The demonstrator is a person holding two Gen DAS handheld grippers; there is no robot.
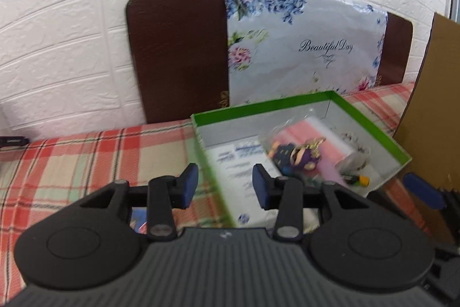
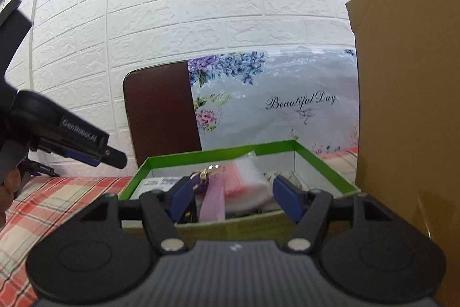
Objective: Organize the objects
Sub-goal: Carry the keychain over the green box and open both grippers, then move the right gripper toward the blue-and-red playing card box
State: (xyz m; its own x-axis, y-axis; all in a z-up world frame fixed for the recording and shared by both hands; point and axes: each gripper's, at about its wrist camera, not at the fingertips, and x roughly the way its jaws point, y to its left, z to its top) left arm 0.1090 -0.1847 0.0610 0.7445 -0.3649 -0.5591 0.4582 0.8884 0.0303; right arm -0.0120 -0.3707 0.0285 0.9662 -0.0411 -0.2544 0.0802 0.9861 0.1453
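Observation:
A green-rimmed open box (image 1: 371,131) sits on the plaid cloth and shows in the right wrist view too (image 2: 218,153). Inside lie a white printed booklet (image 1: 244,177), a purple keychain figure in a clear bag (image 1: 299,158), a pink and white packet (image 1: 322,134) and a small green and yellow item (image 1: 359,180). My left gripper (image 1: 225,187) is open and empty, above the box's near left edge. My right gripper (image 2: 233,199) is open and empty, just above the box's near wall. The left gripper also shows at the left of the right wrist view (image 2: 95,151).
A plaid cloth (image 1: 72,163) covers the surface. A dark brown board (image 1: 178,53) with a floral "Beautiful Day" sheet (image 1: 302,48) leans on the white brick wall. A tall cardboard box (image 2: 411,105) stands right of the green box.

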